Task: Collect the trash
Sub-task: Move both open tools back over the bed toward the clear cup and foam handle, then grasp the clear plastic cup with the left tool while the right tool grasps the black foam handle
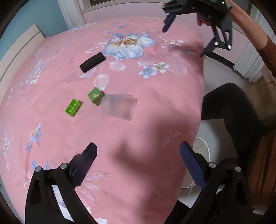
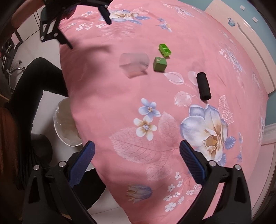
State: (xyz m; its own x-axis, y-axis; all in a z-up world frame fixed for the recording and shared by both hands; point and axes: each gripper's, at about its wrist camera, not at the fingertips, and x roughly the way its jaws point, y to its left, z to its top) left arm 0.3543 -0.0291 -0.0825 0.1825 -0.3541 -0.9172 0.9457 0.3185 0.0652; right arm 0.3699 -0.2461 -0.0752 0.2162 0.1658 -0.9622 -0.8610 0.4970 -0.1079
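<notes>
Left gripper (image 1: 138, 165) hangs over the near part of the pink floral bedspread (image 1: 155, 86) with its blue-padded jaws spread wide, nothing between them. Right gripper (image 2: 137, 159) is just as wide apart and empty, held above the bed's edge — in the left wrist view it shows up high at the far corner (image 1: 185, 43), a hand (image 1: 239, 12) behind it. Out on the cover lies a clear plastic cup (image 1: 119, 108) on its side, and just beside its base a green cube-shaped block (image 1: 95, 96). A little further over sits a bright green studded toy brick (image 1: 73, 108), apart from the cube. Well beyond them — a black foam cylinder (image 1: 92, 62) lying flat near the big blue-white flower print. Down on the floor, tucked against the bed's side, a white bin lined with a plastic bag (image 2: 64, 124), partly hidden by the bedspread
</notes>
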